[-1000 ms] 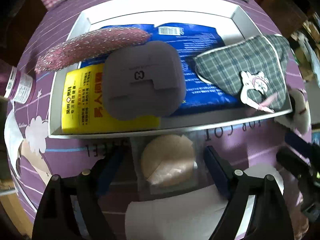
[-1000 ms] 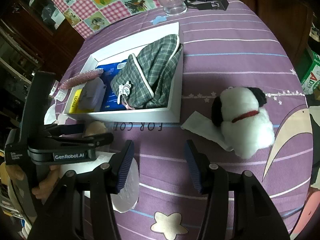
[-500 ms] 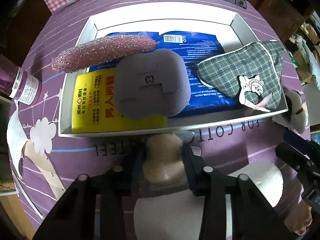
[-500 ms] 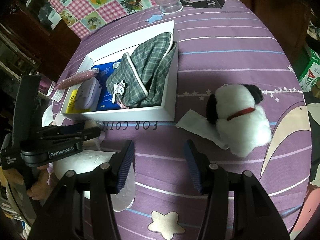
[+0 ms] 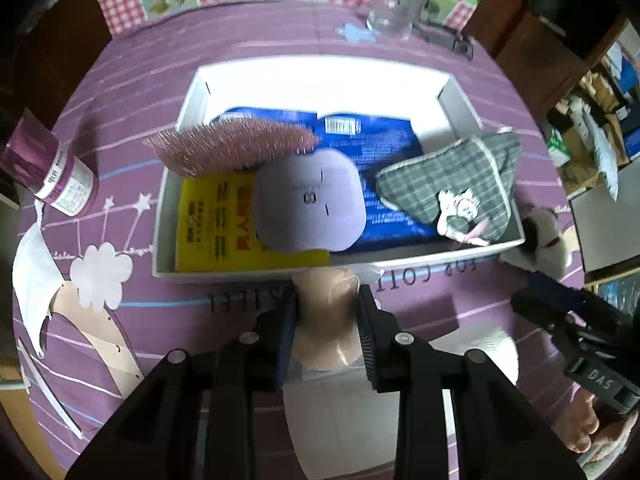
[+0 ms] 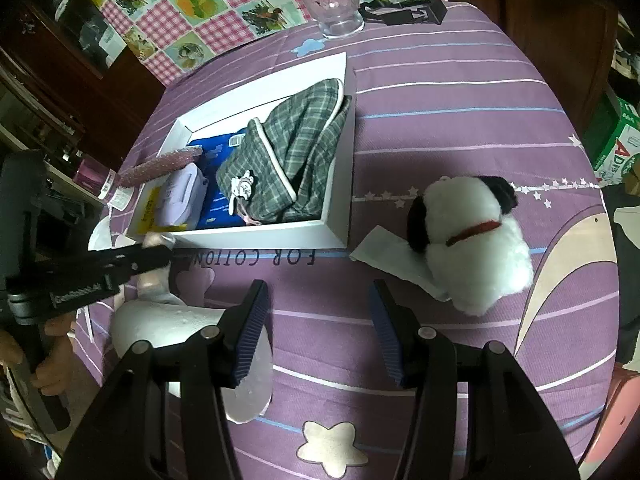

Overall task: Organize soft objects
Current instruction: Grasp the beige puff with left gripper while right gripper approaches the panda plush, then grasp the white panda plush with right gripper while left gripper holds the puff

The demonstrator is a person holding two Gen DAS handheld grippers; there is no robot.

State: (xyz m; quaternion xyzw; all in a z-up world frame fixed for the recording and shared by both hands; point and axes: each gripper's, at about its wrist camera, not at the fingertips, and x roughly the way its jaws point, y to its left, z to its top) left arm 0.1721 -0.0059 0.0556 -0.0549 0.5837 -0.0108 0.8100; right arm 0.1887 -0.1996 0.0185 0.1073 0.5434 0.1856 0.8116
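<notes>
The left gripper (image 5: 326, 328), its fingers closing on a beige powder puff (image 5: 325, 312), holds it just near of the white box (image 5: 320, 76), which lies directly beyond. The right gripper (image 6: 318, 332) hovers apart and empty, the plush dog (image 6: 476, 240) to its far right.

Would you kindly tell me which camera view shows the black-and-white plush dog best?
The right wrist view: the plush dog lies whole and unobstructed on the purple cloth, red collar visible, partly on a white paper packet. The left wrist view catches only a blurred sliver of it beyond the white box's corner.
</notes>
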